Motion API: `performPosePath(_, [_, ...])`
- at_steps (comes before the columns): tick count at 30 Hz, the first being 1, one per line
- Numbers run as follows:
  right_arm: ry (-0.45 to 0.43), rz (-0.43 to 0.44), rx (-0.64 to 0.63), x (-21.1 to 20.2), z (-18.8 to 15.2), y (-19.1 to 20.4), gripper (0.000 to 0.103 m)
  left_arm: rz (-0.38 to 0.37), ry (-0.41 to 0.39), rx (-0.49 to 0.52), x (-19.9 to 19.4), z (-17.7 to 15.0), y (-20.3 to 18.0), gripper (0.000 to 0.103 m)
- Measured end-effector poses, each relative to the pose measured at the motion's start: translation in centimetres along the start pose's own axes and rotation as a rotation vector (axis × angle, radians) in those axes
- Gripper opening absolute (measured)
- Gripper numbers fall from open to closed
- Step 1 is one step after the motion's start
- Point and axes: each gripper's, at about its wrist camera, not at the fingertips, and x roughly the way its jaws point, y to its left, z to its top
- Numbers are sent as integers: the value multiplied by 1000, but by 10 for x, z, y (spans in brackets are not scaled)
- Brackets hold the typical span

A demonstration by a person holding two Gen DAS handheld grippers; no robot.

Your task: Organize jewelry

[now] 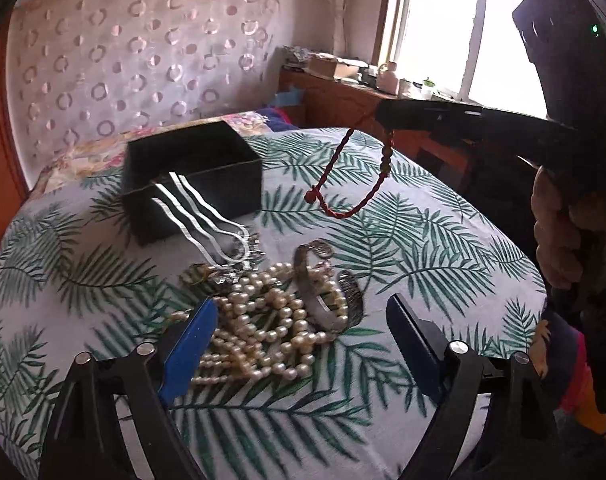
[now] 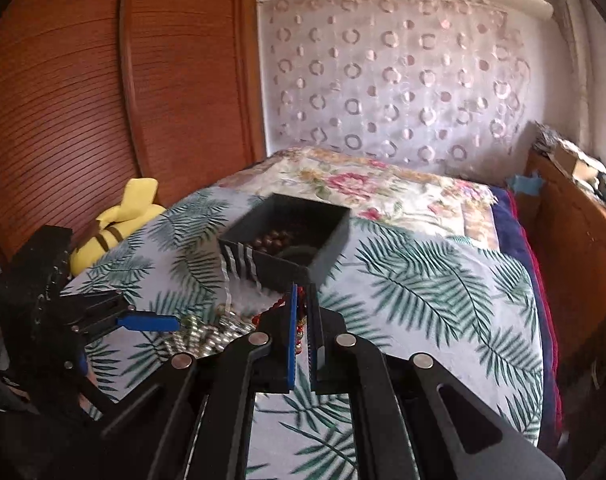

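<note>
My right gripper (image 2: 301, 300) is shut on a red braided cord bracelet (image 1: 355, 176), which hangs in the air over the table, right of a black box (image 1: 191, 176). The box (image 2: 299, 236) is open and holds brown beads (image 2: 273, 240). My left gripper (image 1: 303, 316) is open low over a pile of pearl strands (image 1: 263, 320), two metal cuff bangles (image 1: 327, 280) and a silver chain piece (image 1: 231, 272). The right gripper also shows in the left wrist view (image 1: 387, 120).
The table has a leaf-print cloth (image 1: 423, 248). A floral bed (image 2: 363, 184) lies behind it. A yellow plush (image 2: 119, 220) sits at the left, a wooden wardrobe (image 2: 103, 80) behind it, and a cluttered wooden sill (image 1: 363, 84) under the window.
</note>
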Motion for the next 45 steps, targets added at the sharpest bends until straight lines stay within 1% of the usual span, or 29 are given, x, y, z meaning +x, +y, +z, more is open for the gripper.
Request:
performPosePath(2, [6, -12, 11, 1, -5, -8, 5, -8, 12, 3, 7, 2, -5, 70])
performPosePath(4, [11, -21, 23, 2, -9, -14, 5, -9, 25, 3, 13, 4, -7, 60])
performPosePath(5, [14, -25, 31, 3, -12, -18, 5, -5, 33, 3, 16, 4, -8, 49])
performPosePath(6, [17, -28, 36, 4, -14, -20, 5, -3, 41, 1, 18, 5, -8, 34])
performPosePath(7, [21, -29, 41, 5, -16, -22, 5, -24, 55, -2, 20, 4, -8, 26])
performPosePath(8, [24, -30, 45, 6, -17, -23, 5, -29, 59, -4, 21, 3, -7, 10])
performPosePath(13, [46, -30, 51, 17, -23, -25, 5, -16, 43, -7, 10, 5, 1, 10])
performPosePath(18, [45, -26, 45, 23, -19, -22, 5, 7, 13, -5, 0, 18, 11, 10])
performPosePath(19, [42, -25, 41, 23, -16, -21, 5, 24, 1, 1, -3, 22, 13, 10])
performPosePath(23, [26, -24, 24, 25, -3, -16, 5, 46, -28, 2, -10, 34, 21, 10])
performPosePath(30, [-11, -15, -4, 37, 30, -4, 5, 92, -80, -4, -24, 60, 40, 10])
performPosePath(39, [-36, -1, -13, 71, 66, 8, 5, 147, -112, -18, -26, 90, 67, 10])
performPosePath(45, [-5, 9, -5, 104, 71, 7, 5, 165, -107, -23, -15, 105, 84, 10])
